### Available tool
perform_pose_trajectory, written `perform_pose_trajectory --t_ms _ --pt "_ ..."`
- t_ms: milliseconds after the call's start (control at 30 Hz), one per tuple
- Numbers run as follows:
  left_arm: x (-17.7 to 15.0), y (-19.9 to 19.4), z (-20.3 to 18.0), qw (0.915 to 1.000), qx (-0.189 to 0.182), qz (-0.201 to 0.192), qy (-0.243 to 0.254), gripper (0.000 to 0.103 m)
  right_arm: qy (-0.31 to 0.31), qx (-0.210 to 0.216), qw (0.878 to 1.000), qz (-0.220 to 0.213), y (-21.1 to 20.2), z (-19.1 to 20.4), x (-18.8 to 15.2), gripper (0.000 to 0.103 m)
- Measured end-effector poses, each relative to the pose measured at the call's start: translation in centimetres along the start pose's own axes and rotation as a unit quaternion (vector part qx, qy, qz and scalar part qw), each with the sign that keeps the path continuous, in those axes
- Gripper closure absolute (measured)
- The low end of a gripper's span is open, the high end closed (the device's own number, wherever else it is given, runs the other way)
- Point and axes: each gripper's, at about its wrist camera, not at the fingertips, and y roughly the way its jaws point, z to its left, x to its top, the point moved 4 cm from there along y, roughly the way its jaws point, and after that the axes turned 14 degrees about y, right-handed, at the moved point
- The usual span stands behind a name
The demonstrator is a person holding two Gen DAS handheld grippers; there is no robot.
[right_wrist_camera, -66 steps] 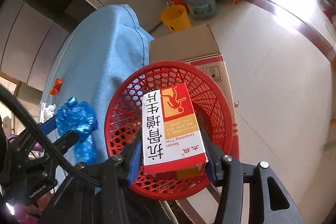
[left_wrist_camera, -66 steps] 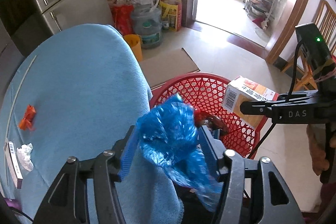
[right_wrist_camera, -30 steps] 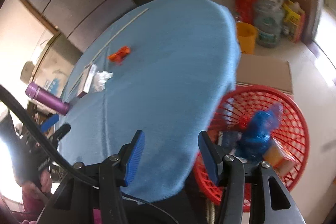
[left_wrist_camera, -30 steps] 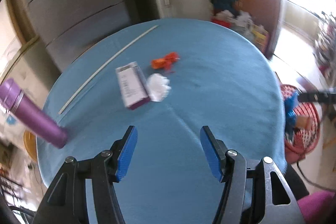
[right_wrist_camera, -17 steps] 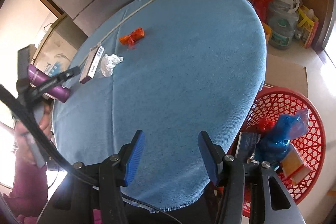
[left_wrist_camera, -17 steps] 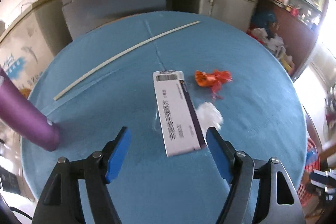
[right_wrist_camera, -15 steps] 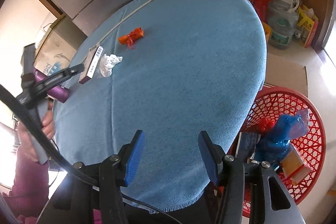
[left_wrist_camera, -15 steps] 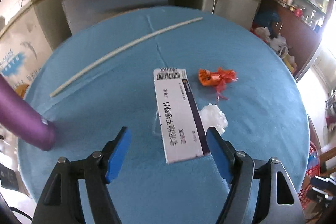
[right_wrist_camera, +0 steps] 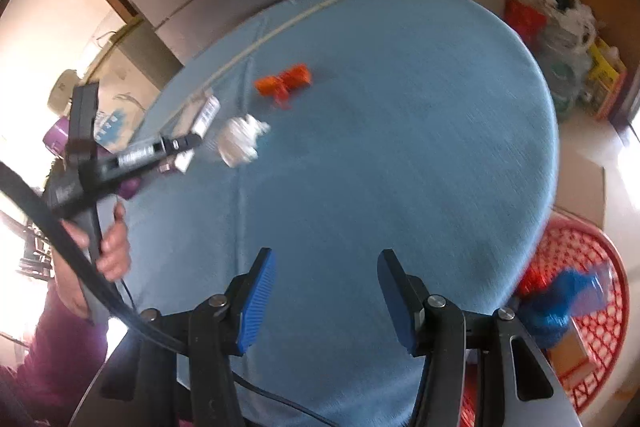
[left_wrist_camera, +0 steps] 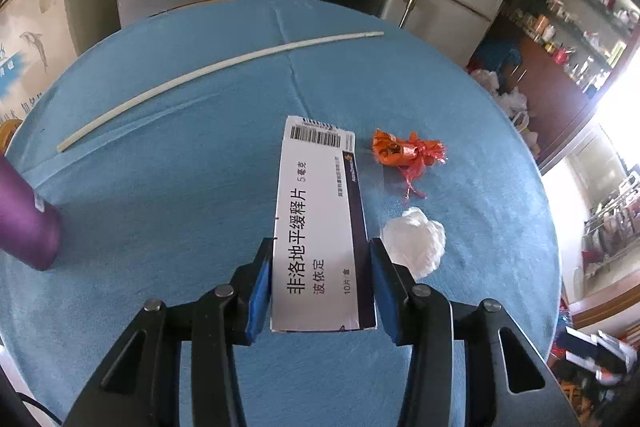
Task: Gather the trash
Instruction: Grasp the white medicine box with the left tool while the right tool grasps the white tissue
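The left claw (left_wrist_camera: 320,285) has just closed its jaws on the near end of the white medicine box (left_wrist_camera: 320,227), whose long axis runs toward twelve o'clock along the claw's line on the blue bench (left_wrist_camera: 180,187). The crumpled tissue (left_wrist_camera: 414,241) sits at two o'clock beside the right pad, the orange wrapper (left_wrist_camera: 404,153) beyond it. The right claw (right_wrist_camera: 324,299) hangs half open and empty; the red basket (right_wrist_camera: 580,267) lies off the bench edge at its three o'clock, with open cloth between.

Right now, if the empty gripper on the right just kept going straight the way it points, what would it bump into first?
Probably the bare blue tablecloth: the right gripper points down at an empty stretch of it. The crumpled white tissue and orange wrapper lie farther on, off to the left.
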Motion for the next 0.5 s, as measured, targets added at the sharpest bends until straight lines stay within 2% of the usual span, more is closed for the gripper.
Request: perform_pose_trajectory --t_ms 133,267,367,500 --pt "-1.2 -2.4 0.6 0.9999 0.002 -0.014 0.007 0.056 0.013 0.045 0.999 0.006 1.7 2.8 2.3 0.046" --pt "-3.1 -4.1 1.2 0.9998 0.014 -0.015 0.007 0.056 0.022 0.067 0.997 0.016 4.2 5.4 4.2 0.046" --pt "-4.8 -4.4 1.7 0.9996 0.027 -0.005 0.006 0.056 0.065 0.086 0.994 0.032 7.0 6.6 5.5 0.046" --pt "-6.5 -4.0 1.8 0.9996 0.027 0.008 0.009 0.056 0.121 0.094 0.986 0.057 10.5 7.2 6.4 0.046"
